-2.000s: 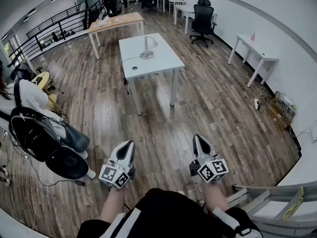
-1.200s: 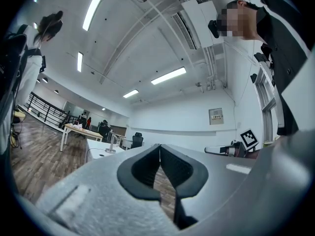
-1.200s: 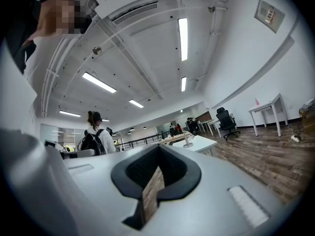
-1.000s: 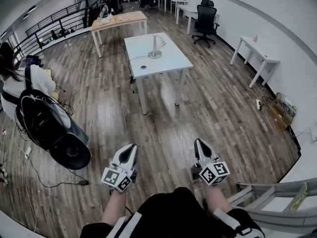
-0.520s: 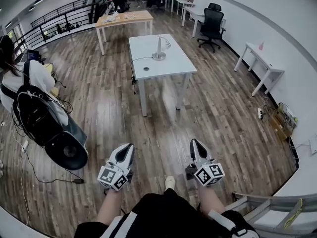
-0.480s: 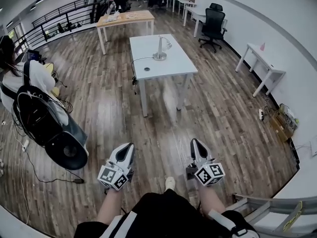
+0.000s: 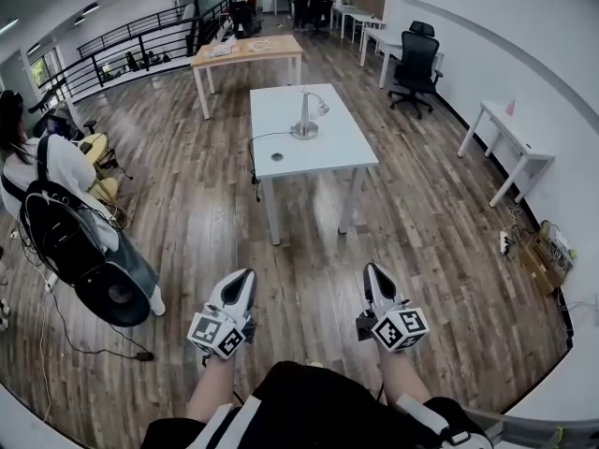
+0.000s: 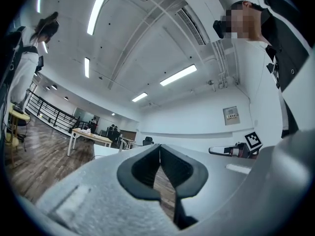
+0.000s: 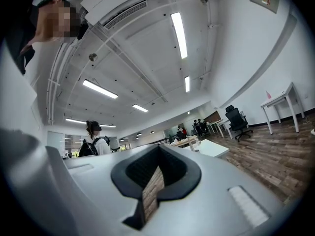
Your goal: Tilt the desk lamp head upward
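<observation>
Across the wood-plank floor (image 7: 187,204), well ahead of both grippers, a white table (image 7: 337,152) carries the desk lamp (image 7: 306,120). The lamp stands near the table's middle on a round base. Its stem is upright and its small head bends over toward the right; its exact tilt is too small to tell. A dark cable (image 7: 251,157) runs from it across the top and hangs over the table's left edge. Nothing touches the lamp.

Low in the head view, the left gripper (image 7: 247,273) and the right gripper (image 7: 371,267) are held side by side above the floor, both pointing toward the table. Each gripper's own view shows its jaws pressed together at the tips with nothing between them.

Left of the table stands a person wearing a black backpack (image 7: 56,223). A black office chair (image 7: 416,59) sits near the right wall, and a wooden table (image 7: 245,50) stands farther back.
</observation>
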Tool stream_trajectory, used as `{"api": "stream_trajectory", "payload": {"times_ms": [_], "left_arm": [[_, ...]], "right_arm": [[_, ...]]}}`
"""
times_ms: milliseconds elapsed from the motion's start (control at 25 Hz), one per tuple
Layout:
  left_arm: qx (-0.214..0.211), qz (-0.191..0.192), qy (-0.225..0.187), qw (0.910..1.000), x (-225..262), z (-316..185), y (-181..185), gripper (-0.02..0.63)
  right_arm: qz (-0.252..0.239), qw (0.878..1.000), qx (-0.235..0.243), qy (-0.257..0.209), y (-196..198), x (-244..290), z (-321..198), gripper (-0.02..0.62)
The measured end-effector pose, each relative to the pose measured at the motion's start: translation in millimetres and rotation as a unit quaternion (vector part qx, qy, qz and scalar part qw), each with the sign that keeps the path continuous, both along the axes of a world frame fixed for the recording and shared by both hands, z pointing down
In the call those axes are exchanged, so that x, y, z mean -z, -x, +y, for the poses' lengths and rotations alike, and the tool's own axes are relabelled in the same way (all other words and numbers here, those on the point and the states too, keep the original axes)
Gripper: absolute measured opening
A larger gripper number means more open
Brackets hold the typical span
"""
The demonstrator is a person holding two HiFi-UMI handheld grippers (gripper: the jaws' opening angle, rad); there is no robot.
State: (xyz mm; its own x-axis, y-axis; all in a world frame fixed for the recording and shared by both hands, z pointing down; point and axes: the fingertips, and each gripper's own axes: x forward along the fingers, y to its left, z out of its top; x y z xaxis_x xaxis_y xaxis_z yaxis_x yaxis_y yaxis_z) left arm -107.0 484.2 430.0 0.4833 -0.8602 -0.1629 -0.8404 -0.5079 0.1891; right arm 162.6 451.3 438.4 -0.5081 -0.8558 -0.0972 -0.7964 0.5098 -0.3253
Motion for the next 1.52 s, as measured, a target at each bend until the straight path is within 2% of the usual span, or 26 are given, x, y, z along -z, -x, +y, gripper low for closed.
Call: {"api": "stream_trajectory", "payload": {"times_ms": [440,640,840,1160,1320,1520], "left_arm": [[-0.004,0.002,0.035,0.9994,-32.3,-45.6,-47.4,0.002],[-0.011,-0.009,0.029,0.9995,-26.0,-68.5,-44.6,0.002],[-0.019,-0.005,0.026,0.9995,-25.5,-110.6,-37.9,0.002],[-0.017,-0.007,0.028,0.9994,-26.0,-180.9,-18.4,0.000],[-0.021,-0.013,0.007,0.9997,-13.9,-209.3,-4.3,0.000],[-0.015,-0.005,0.014,0.9998,-12.0,-242.0,26.1,-0.002]], "right_arm": [[0.001,1.000,-0.008,0.008,-48.8,-14.7,-42.8,0.000],[0.000,1.000,-0.014,0.015,-47.4,-21.5,-59.3,0.000],[0.007,1.000,-0.023,0.014,-44.9,-13.5,-88.8,0.000],[0.025,0.998,-0.052,0.027,-26.7,-11.6,-149.3,0.000],[0.024,0.999,-0.044,0.018,-2.1,-5.4,-184.8,0.000],[0.025,0.999,-0.032,0.005,30.8,1.4,-219.0,0.000]]}}
